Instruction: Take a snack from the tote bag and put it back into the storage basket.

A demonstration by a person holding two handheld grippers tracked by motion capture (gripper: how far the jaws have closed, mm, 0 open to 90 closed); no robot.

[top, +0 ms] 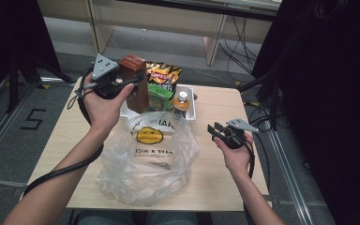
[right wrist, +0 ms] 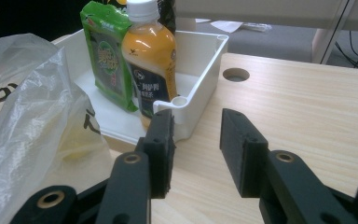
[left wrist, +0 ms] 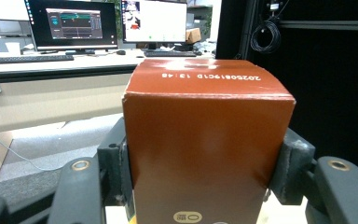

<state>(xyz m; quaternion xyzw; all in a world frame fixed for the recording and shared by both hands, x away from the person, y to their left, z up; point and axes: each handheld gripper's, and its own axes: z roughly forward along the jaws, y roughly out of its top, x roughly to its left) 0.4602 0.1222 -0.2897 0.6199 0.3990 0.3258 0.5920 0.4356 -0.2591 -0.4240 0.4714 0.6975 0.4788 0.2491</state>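
Resting on grey flooring, wooden surface [top: 215, 187] carrying clear plastic bag [top: 145, 159] with yellow print and white tray [top: 193, 105]. Seen from the high view: lifting brown carton [top: 135, 79] in left tool [top: 133, 84] above the tray's near edge, well clear of the bag; hovering right tool [top: 212, 129] low beside the bag's right edge, jaws apart with nothing between.

Looking along the left gripper view: clamping the carton [left wrist: 205, 149] between both pads, printed date code facing up, monitors [left wrist: 74, 23] glowing on a desk behind.

Looking along the right gripper view: holding the right tool [right wrist: 196, 144] partly parted and empty, pointing toward the tray [right wrist: 205, 74], orange bottle [right wrist: 151, 60] and green pouch [right wrist: 105, 51] standing inside, bag [right wrist: 28, 116] lying left.
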